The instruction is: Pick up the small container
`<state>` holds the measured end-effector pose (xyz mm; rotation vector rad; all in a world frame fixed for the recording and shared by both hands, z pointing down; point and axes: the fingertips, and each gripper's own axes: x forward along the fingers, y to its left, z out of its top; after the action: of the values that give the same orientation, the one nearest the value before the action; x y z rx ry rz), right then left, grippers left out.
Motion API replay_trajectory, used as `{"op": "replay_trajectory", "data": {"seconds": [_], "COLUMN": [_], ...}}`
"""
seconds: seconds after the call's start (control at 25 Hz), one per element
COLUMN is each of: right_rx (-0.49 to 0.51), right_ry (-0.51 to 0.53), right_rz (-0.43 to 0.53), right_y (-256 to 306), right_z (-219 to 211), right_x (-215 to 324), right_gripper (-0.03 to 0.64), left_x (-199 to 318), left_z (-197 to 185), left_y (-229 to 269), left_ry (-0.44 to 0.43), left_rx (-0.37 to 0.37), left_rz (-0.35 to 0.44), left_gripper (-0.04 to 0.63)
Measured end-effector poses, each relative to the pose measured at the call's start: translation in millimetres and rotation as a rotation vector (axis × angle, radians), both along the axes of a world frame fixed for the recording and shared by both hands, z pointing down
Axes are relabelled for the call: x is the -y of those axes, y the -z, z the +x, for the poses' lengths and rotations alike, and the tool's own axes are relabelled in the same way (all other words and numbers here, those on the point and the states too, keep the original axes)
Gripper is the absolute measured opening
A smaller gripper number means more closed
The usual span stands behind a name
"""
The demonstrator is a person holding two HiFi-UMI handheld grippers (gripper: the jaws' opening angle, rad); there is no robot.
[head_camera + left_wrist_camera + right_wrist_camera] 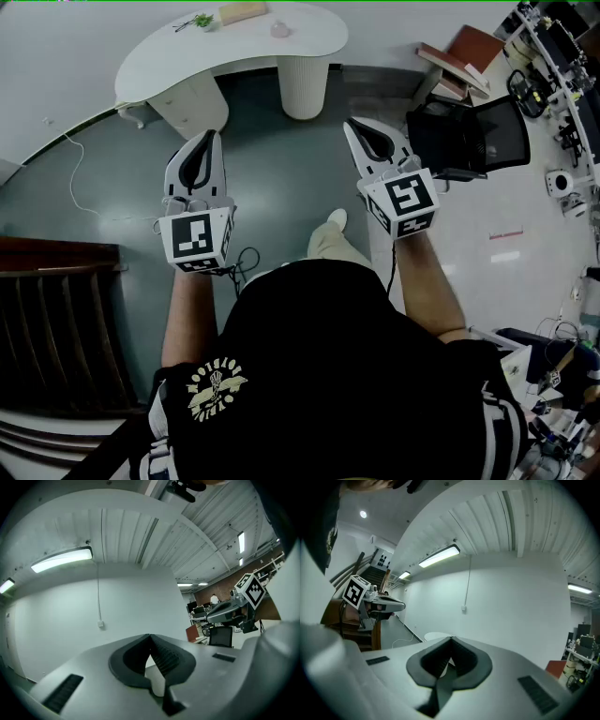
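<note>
A small pink container (280,30) stands on the far side of a white curved table (281,52), well ahead of both grippers. My left gripper (215,137) is held out level over the grey floor, its jaws closed tip to tip with nothing between them (150,637). At the same height my right gripper (348,124) is also shut and empty (451,640). Each gripper shows in the other's view: the right gripper (233,609) and the left gripper (378,603). The container is not visible in either gripper view.
On the table also lie a small green plant (202,21) and a wooden board (243,12). A black office chair (473,139) stands to the right, a dark wooden stair (56,309) to the left. A white cable (82,183) runs over the floor. Cluttered desks (562,56) line the right edge.
</note>
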<state>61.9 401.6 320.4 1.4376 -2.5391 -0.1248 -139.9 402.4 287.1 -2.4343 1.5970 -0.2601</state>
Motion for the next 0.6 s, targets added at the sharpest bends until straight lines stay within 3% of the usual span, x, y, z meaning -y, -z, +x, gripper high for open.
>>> {"op": "replay_trajectory", "data": {"seconds": [0.32, 0.52, 0.6], "right_rx": [0.046, 0.017, 0.01], "right_ry": [0.023, 0.047, 0.075], "right_rz": [-0.002, -0.011, -0.026], "right_y": [6.4, 1.6, -3.5], "right_z": [-18.7, -30.1, -33.9], "right_x": [-6.8, 0.8, 5.2], "right_gripper": [0.03, 0.035, 0.113], "left_x": [-8.8, 2.0, 8.9], "left_z": [-12.6, -20.6, -20.9], "left_y": [5.8, -2.6, -8.9], "left_ry": [0.002, 0.007, 0.014], "left_rx": [-0.002, -0.028, -0.042], "left_rz": [0.013, -0.003, -0.007], "left_gripper": [0.021, 0.021, 0.021]}}
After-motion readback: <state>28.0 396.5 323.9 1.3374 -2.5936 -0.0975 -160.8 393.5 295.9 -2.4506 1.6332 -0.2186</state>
